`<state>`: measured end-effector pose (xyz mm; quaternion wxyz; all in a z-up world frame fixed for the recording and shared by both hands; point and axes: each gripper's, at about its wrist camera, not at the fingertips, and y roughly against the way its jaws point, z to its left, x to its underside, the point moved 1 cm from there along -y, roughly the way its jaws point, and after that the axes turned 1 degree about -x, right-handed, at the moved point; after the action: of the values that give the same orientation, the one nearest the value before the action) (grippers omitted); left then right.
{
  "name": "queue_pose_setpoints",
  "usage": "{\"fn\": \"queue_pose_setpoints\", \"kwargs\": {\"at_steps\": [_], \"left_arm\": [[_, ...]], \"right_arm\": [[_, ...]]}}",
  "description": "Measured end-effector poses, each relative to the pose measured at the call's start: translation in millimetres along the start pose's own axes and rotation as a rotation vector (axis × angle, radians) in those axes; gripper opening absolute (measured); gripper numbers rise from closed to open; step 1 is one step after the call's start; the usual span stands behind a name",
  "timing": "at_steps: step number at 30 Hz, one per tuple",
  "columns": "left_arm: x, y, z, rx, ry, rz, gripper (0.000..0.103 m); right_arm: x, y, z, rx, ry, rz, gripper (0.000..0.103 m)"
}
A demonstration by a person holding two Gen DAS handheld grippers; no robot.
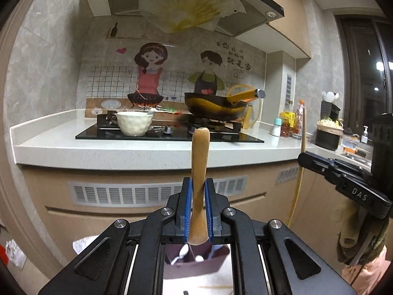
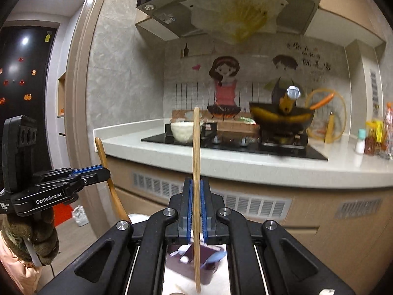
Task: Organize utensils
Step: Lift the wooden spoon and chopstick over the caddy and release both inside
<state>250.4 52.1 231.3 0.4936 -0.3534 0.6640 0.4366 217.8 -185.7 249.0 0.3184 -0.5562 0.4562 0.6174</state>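
Nearest, left gripper: blue pads pinch one wooden spoon handle, which stands upright between the fingers, its rounded end toward 12 o'clock and its lower part running down past the pads toward 6.
Right gripper: pads pressed onto one thin wooden chopstick, upright, sticking out toward 12 and toward 6 of the fingers.
Gloved hands: one carries the left gripper at 9 o'clock in the right wrist view; the other carries the right gripper at 3 o'clock in the left wrist view.
Below the fingers: one dark utensil holder at 6 o'clock (white spoon heads show inside it, count unclear).
Counter: beyond the grippers, toward 12.
Stove top: one white bowl at 11 o'clock, one dark wok with an orange handle at 1 o'clock.
Far end, 3 o'clock: several bottles and one black caddy, well apart from the stove.
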Motion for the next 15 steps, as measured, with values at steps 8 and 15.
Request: {"fn": "queue_pose_setpoints", "kwargs": {"at_steps": [8, 15], "left_arm": [[10, -62, 25, 0.005, 0.023, 0.06, 0.011], [48, -128, 51, 0.013, 0.069, 0.18, 0.011]], "right_arm": [[-1, -48, -9, -0.009, -0.009, 0.015, 0.007], [36, -117, -18, -0.014, -0.038, 0.123, 0.007]]}}
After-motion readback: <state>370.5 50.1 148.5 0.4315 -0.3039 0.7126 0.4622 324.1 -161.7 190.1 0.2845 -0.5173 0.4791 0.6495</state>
